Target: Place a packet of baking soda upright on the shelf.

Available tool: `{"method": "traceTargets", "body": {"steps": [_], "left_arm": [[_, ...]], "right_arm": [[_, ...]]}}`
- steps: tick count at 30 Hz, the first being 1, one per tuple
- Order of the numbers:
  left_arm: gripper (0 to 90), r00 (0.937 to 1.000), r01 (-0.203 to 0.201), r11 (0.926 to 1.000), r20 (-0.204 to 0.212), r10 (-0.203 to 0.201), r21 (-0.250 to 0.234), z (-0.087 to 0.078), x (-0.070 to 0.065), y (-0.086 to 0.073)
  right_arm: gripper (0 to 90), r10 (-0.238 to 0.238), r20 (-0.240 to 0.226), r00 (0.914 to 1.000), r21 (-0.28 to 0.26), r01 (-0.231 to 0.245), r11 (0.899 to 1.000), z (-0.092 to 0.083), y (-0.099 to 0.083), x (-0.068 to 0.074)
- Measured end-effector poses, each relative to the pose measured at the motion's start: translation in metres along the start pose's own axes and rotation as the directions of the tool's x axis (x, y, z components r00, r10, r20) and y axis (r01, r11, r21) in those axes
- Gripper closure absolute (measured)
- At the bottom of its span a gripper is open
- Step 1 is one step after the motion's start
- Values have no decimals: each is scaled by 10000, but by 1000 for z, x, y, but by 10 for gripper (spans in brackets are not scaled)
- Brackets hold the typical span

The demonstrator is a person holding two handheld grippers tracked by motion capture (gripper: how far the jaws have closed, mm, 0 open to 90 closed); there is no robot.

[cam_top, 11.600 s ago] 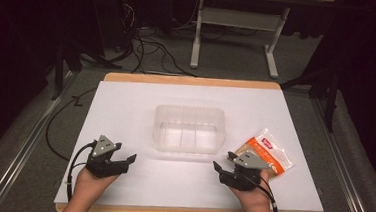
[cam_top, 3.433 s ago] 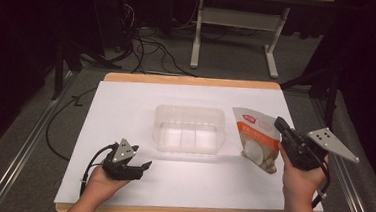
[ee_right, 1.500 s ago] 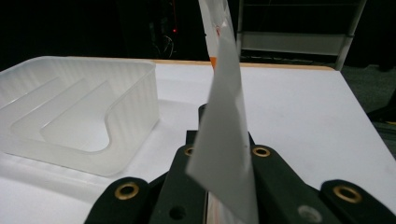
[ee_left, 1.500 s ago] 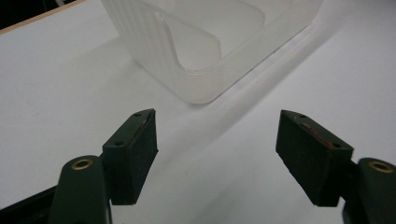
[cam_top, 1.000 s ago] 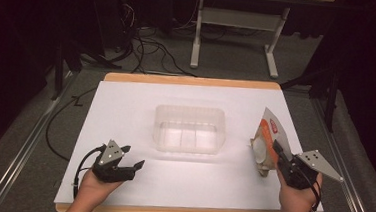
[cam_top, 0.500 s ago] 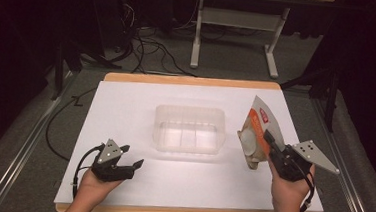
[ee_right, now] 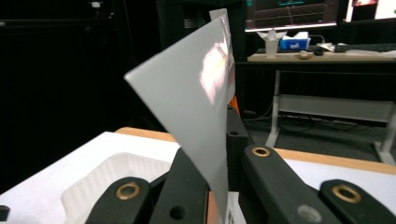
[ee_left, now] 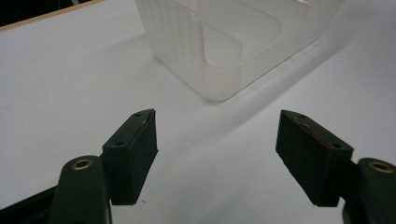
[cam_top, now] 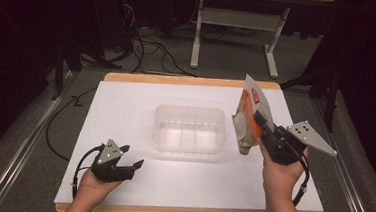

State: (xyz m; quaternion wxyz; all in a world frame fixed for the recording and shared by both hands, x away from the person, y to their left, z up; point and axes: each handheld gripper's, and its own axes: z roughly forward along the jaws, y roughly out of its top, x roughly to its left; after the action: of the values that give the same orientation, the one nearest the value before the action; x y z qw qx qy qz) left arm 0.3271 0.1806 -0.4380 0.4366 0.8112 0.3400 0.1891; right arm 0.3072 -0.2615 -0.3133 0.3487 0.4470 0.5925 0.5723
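The right gripper (cam_top: 261,122) is clamped on a snack pouch (cam_top: 248,115), holding it upright in the air above the table (cam_top: 126,106) near its right edge, just beside the right end of the clear plastic container (cam_top: 189,128). The left gripper (cam_top: 131,158) rests near the front left corner, jaws spread wide and holding nothing.

Translucent ribbed plastic container (cam_top: 189,128), glossy foil pouch (cam_top: 248,117), matt white tabletop (cam_top: 126,106), wooden edge.

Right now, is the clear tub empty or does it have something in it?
Empty. The tub shows only its bare clear floor in the high view, and the pouch is held beside it by the right gripper, not inside.
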Motion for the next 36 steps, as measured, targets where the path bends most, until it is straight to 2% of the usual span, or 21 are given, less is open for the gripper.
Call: {"method": "traceTargets", "body": {"steps": [15, 26, 36], "left_arm": [[298, 10000, -38, 10000, -18, 38, -81, -1, -1, 0], [298, 10000, -36, 9999, 23, 37, -131, -1, -2, 1], [298, 10000, -16, 9998, 72, 18, -203, -2, -2, 2]], "right_arm": [[900, -94, -986, 9951, 168, 111, 9998, 39, 1, 42], [900, -72, -1373, 9905, 346, 120, 9993, 65, -3, 61], [900, -50, -1526, 9883, 503, 128, 9987, 89, -6, 77]]}}
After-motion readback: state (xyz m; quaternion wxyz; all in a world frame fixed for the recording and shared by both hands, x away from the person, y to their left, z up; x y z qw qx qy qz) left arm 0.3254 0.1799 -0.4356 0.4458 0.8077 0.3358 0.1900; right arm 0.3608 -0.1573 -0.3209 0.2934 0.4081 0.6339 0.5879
